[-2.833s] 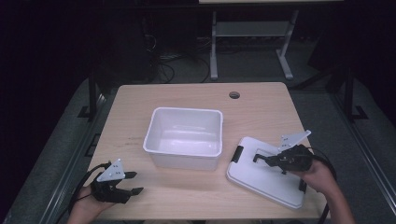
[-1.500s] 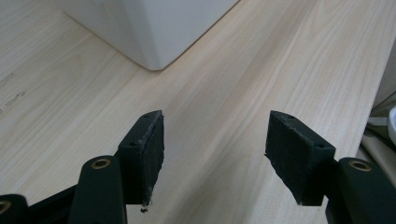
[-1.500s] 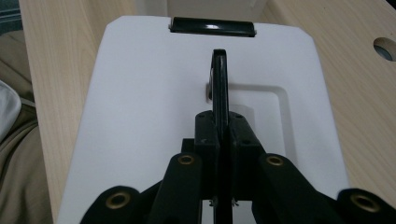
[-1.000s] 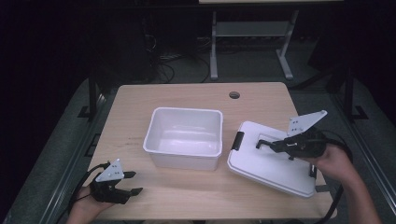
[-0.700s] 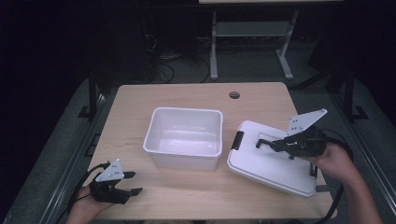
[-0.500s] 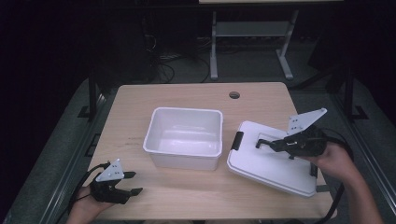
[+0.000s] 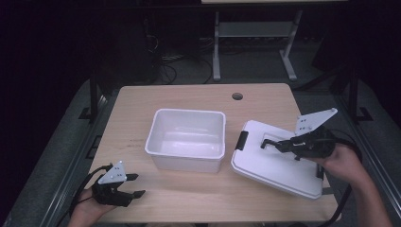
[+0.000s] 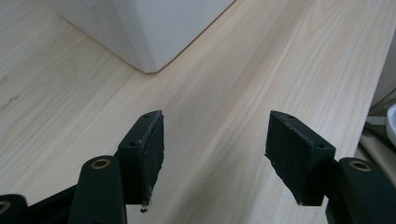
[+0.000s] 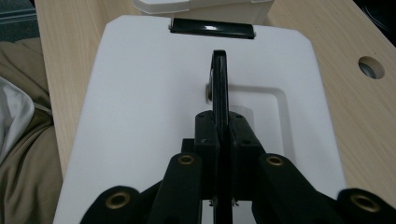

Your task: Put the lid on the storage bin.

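Observation:
A white lid (image 7: 269, 165) with black end latches (image 7: 242, 140) hangs tilted over the right side of the wooden table (image 7: 198, 198), its near edge low. My right gripper (image 7: 283, 144) is shut on the lid's thin black top handle (image 9: 219, 79), which stands upright between the jaws above the lid (image 9: 140, 102). An empty white bin (image 7: 187, 137) stands in the middle of the table, just left of the lid. My left gripper (image 7: 134, 185) rests open at the front left of the table. Between its pads (image 8: 150, 149) there is only bare wood, and the bin's corner (image 8: 149, 32) is ahead.
A round cable hole (image 7: 237, 96) sits near the table's far edge. The bin's rim (image 9: 201, 7) lies just past the lid's front latch (image 9: 212, 28). A metal stand (image 7: 250, 33) and cables are on the dark floor behind the table.
Since 2.8 s ago my right gripper has lifted the lid by its handle and tipped it up, moving it farther back. Over the last second nothing has moved. The left gripper has stayed still.

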Demonstrator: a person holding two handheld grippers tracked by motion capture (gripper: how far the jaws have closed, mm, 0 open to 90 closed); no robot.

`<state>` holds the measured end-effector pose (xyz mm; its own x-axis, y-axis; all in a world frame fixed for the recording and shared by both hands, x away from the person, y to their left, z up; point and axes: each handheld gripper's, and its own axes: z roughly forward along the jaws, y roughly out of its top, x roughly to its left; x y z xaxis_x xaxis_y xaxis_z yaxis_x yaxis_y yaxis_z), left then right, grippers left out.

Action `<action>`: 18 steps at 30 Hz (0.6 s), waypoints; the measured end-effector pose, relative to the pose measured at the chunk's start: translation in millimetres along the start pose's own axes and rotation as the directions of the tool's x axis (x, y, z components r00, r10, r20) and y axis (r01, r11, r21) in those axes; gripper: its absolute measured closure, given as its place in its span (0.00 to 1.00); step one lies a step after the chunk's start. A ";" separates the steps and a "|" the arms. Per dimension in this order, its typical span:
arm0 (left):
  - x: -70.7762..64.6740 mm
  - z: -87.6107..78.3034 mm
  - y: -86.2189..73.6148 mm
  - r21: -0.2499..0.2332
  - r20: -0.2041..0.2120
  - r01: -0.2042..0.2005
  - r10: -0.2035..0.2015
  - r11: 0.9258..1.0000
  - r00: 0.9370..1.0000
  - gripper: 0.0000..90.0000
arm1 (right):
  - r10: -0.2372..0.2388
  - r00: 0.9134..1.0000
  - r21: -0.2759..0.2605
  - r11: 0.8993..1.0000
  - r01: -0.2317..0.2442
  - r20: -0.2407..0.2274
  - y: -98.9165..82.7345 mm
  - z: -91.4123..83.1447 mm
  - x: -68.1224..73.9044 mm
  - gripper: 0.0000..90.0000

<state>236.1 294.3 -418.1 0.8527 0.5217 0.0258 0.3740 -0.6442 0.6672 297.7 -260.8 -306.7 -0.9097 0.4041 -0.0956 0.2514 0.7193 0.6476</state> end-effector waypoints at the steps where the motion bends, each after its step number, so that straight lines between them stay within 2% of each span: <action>1: 0.5 0.3 -0.1 0.003 0.000 -0.001 0.001 1.000 1.000 0.41 | 0.002 1.000 -0.002 1.000 -0.002 0.001 0.4 -0.5 0.0 0.93; 10: 2.2 0.2 -2.4 0.002 0.000 0.009 -0.009 1.000 1.000 0.41 | -0.014 1.000 -0.008 1.000 0.015 0.015 14.4 -11.5 -0.8 0.93; 18: 2.5 0.3 -2.7 0.000 0.006 0.011 -0.011 1.000 1.000 0.41 | -0.049 0.999 -0.022 0.999 0.049 0.014 33.8 -24.5 1.2 0.93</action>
<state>237.3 297.2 -420.0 0.8507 0.5254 0.0145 0.3832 -0.6388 0.6672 297.0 -249.8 -266.4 -0.9162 0.3763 -0.1380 0.1990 0.7258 0.6585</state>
